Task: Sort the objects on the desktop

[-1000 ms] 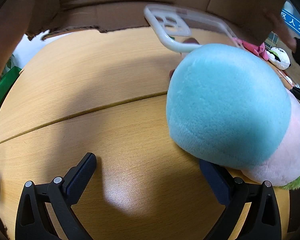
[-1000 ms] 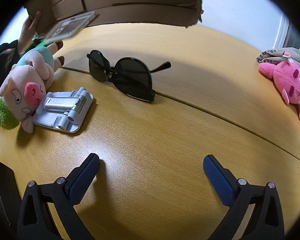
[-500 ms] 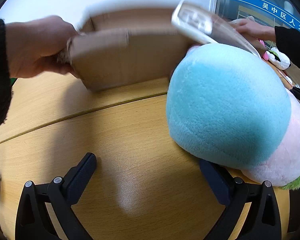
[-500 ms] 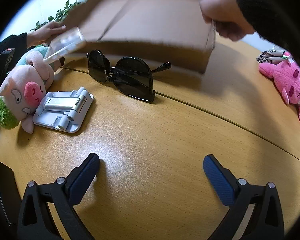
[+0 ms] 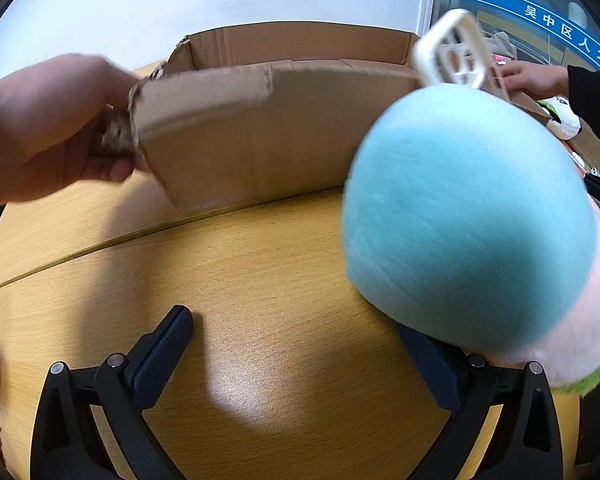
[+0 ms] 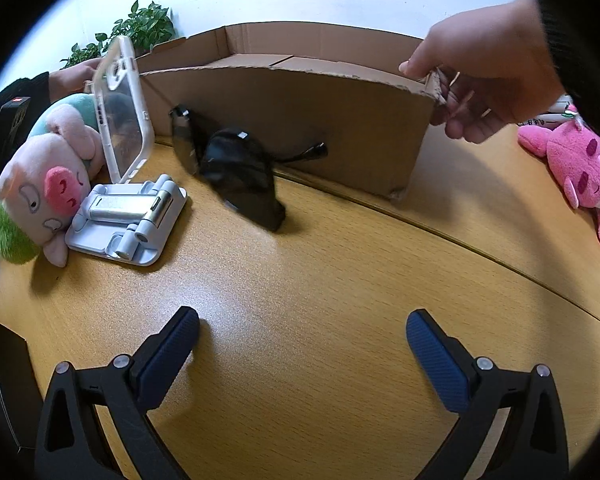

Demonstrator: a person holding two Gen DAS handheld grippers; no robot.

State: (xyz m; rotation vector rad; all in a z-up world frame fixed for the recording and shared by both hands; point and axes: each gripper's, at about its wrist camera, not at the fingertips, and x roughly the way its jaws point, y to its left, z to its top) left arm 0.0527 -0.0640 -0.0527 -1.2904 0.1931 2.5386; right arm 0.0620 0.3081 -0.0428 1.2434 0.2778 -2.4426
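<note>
In the left wrist view my left gripper (image 5: pixel 296 352) is open on the wooden table, and a plush pig (image 5: pixel 468 216) with a teal back lies over its right finger. Two hands hold a cardboard box (image 5: pixel 260 132) down on the table behind it. One of them, at the right, also holds a clear phone case (image 5: pixel 456 56). My right gripper (image 6: pixel 302 344) is open with nothing in it. Ahead of it lie black sunglasses (image 6: pixel 236 168) against the cardboard box (image 6: pixel 300 120), a white phone stand (image 6: pixel 128 220), the plush pig (image 6: pixel 48 184) and the upright phone case (image 6: pixel 124 120).
A hand (image 6: pixel 496 68) grips the box's right corner, and another hand (image 5: pixel 48 128) shows large at the left of the left wrist view. A pink plush (image 6: pixel 580 168) lies at the far right. A black box (image 6: pixel 4 380) stands at the near left edge.
The hands brought the cardboard box down onto the table right behind the sunglasses, which shifted a little. The phone case swung upright beside the pig. Both grippers stayed still.
</note>
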